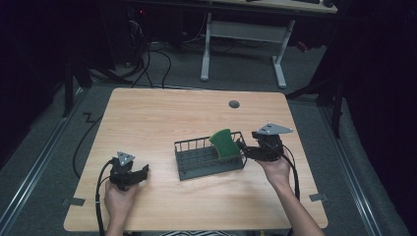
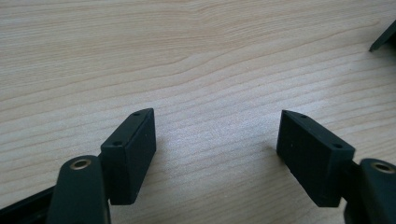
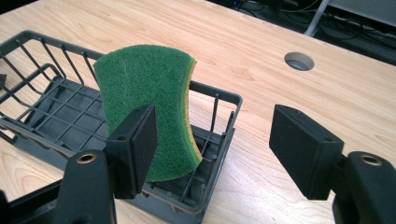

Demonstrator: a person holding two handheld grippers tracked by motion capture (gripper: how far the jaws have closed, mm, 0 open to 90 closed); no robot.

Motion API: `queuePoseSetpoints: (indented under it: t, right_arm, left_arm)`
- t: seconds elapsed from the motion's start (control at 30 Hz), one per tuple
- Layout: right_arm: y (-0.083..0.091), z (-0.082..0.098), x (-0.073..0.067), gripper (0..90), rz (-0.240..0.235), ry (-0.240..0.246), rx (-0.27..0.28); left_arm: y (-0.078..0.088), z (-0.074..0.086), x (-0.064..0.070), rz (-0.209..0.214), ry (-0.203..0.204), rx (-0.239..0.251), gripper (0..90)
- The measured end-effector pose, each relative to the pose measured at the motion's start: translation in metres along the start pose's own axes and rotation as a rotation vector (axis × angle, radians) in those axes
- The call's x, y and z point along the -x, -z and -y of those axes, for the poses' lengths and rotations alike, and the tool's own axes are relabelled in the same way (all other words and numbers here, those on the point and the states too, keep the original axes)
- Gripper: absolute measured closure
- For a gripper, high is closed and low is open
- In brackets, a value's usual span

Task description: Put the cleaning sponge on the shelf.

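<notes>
While the left gripper (image 1: 132,174) rests idle on the worktop (image 1: 147,118) in the high view, the right gripper (image 1: 246,149) sits just beside the wire basket (image 1: 196,160), where the green sponge (image 1: 225,143) leans upright against the end wall. From the left gripper view, its jaws stand wide over bare wood. From the right gripper view, the jaws gape apart with nothing between them, the sponge (image 3: 147,107) propped inside the basket (image 3: 42,116), apparently released.
</notes>
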State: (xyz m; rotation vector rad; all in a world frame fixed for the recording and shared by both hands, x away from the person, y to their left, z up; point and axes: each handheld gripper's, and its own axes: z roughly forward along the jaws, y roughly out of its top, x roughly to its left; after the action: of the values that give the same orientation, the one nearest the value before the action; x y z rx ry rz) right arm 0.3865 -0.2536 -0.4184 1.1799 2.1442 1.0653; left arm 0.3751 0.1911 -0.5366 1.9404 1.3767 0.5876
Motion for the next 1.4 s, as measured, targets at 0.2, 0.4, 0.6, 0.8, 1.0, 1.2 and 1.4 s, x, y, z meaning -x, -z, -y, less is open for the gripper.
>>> queuePoseSetpoints:
  t: [0.2, 0.4, 0.6, 0.8, 1.0, 1.2, 1.4]
  right_arm:
    - [0.007, 0.004, 0.007, 32.4, 0.009, -0.021, 0.008]
    - [0.016, 0.005, 0.015, 32.6, 0.010, -0.061, 0.036]
    - [0.024, 0.012, 0.021, 32.9, 0.022, -0.087, 0.046]
    - [0.032, 0.021, 0.031, 32.9, 0.037, -0.115, 0.044]
    - [0.041, 0.031, 0.040, 32.9, 0.049, -0.138, 0.050]
    - [0.050, 0.042, 0.047, 32.9, 0.062, -0.162, 0.063]
    - [0.055, 0.052, 0.053, 33.0, 0.065, -0.186, 0.060]
  left_arm:
    - [0.000, 0.000, 0.000, 0.001, 0.000, 0.000, 28.7]
    - [0.000, 0.000, 0.000, 0.000, -0.001, 0.000, 28.7]
    - [0.000, 0.000, 0.000, 0.001, -0.001, 0.000, 28.6]
    - [0.000, 0.000, 0.000, -0.002, -0.005, -0.002, 28.7]
    - [0.000, 0.000, 0.000, -0.002, -0.005, -0.002, 28.7]
    - [0.000, 0.000, 0.000, 0.000, -0.005, -0.002, 28.6]
    - [0.000, 0.000, 0.000, 0.000, -0.004, -0.002, 28.6]
